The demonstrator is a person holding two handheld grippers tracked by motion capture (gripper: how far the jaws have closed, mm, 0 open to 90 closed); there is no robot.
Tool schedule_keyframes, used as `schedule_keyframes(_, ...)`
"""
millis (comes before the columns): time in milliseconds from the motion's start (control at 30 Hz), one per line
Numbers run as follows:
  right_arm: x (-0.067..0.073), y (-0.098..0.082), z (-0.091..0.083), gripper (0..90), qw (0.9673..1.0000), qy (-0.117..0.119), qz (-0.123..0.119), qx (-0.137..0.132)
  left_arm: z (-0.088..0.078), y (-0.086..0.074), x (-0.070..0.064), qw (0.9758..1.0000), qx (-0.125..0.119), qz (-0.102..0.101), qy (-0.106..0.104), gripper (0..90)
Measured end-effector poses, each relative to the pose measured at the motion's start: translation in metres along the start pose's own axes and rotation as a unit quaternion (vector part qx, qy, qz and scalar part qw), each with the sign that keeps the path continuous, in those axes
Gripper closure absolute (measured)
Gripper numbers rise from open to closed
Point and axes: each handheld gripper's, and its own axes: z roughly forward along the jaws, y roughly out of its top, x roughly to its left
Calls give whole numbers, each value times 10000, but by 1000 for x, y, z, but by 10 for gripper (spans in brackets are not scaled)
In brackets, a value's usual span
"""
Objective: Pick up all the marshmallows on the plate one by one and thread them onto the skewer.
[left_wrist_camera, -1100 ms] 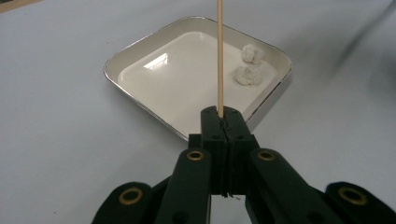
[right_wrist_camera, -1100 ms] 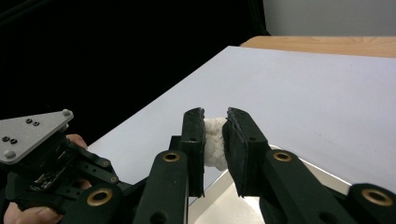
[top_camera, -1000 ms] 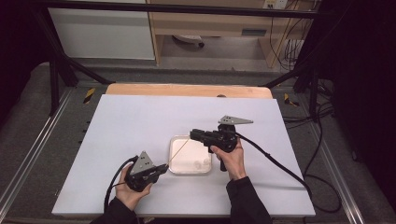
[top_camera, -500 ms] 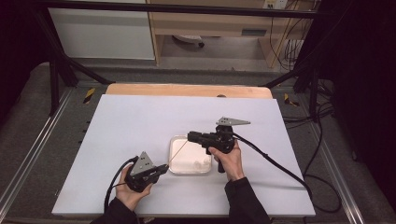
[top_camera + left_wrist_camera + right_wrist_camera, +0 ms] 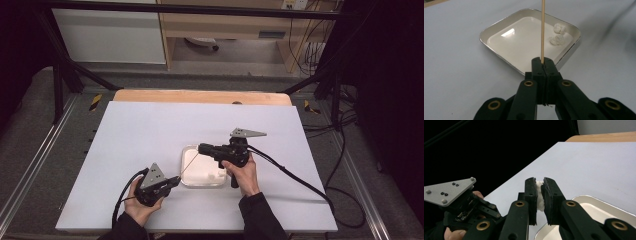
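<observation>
**Marshmallow pinched, skewer waiting**

The right claw (image 5: pixel 538 195) has just been closing and now squeezes a soft white lump, probably a marshmallow (image 5: pixel 539 193), above the steel tray (image 5: pixel 499 27). It has drifted toward the skewer tip. The left claw (image 5: pixel 544 65) is clamped on the wooden skewer (image 5: pixel 543 30), which slants over the tray. Two more lumps (image 5: pixel 557 35) lie beyond it. Threading looks next. White bench (image 5: pixel 145 130), dark room around.

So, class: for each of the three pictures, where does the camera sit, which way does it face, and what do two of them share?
High view: above the table's near edge, looking forward and down; forearms, left gripper, right gripper.
Left gripper view: on that gripper, facing the tray; jaws shut on a wooden skewer.
Right gripper view: on that gripper, looking past the table's edge; jaws, just closing, hold a white lump.
Both gripper views share the tray.
</observation>
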Motion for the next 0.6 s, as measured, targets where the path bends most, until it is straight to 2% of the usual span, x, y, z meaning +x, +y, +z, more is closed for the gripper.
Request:
schedule_keyframes(200, 1, -2, 2, 822, 9998, 148, 87, -49, 0, 0, -1, 10000, -21, -25, 15, 890)
schedule_keyframes(600, 3, -6, 4, 824, 9999, 129, 56, -55, 1, 1, -3, 10000, -22, -24, 14, 891)
